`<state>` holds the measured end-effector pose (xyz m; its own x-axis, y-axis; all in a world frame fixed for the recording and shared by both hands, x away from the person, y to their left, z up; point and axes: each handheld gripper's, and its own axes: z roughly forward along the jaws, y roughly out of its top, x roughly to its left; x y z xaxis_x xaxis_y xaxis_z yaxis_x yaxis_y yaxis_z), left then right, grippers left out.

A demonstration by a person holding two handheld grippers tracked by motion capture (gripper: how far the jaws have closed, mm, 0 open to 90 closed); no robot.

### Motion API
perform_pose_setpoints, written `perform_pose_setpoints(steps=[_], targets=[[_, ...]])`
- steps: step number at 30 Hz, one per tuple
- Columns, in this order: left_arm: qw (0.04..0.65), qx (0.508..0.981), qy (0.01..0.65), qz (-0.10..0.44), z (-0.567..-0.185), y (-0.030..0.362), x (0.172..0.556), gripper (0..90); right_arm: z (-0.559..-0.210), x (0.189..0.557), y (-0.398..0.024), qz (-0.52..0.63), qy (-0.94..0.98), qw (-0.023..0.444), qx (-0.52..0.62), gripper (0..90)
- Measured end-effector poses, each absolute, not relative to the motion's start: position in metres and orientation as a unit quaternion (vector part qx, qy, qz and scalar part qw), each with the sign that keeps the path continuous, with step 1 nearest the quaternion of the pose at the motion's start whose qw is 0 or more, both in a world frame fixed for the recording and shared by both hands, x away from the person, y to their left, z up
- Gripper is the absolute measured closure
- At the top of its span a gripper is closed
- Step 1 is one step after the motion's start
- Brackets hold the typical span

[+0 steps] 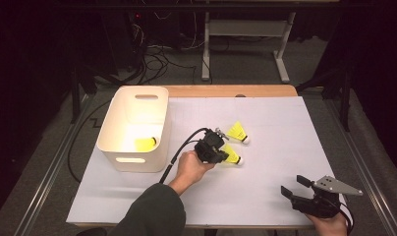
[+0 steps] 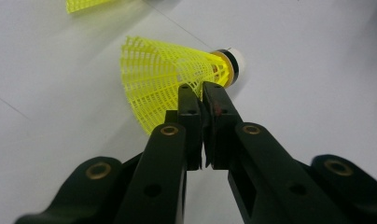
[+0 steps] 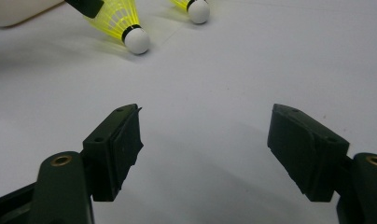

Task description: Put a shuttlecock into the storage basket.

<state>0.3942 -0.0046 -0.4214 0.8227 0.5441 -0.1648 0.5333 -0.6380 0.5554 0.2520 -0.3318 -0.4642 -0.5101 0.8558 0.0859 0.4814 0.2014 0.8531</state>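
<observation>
Your left gripper (image 2: 201,88) has its jaws pressed together on the yellow mesh skirt of the nearer shuttlecock (image 2: 177,79), pinching the skirt's edge just behind the white cork. In the high view that left gripper (image 1: 225,155) sits near the middle of the white table sheet (image 1: 285,147), with the pinched shuttlecock (image 1: 233,157) lying on its side, cork pointing toward the right. A second yellow shuttlecock (image 1: 238,132) lies just beyond it on the sheet, also on its side, apart from the jaws. A third shuttlecock (image 1: 146,143) rests at the bottom of the white plastic bin (image 1: 135,96), which stands at the left of the sheet.

Your right gripper (image 3: 205,144) has its jaws spread wide with nothing between them, above bare sheet. In the high view that right gripper (image 1: 294,188) is at the near right corner, well apart from the shuttlecocks.
</observation>
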Motion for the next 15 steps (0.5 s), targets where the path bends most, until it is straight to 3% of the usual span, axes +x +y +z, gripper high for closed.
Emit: perform_pose_setpoints(steps=[15], targets=[[0.296, 0.913, 0.280, 0.005, -0.4184, -0.0039, 0.3897, 89.0, -0.4641, 0.2519, -0.3318, 0.446, 0.746, 0.210, 0.448, 26.3]])
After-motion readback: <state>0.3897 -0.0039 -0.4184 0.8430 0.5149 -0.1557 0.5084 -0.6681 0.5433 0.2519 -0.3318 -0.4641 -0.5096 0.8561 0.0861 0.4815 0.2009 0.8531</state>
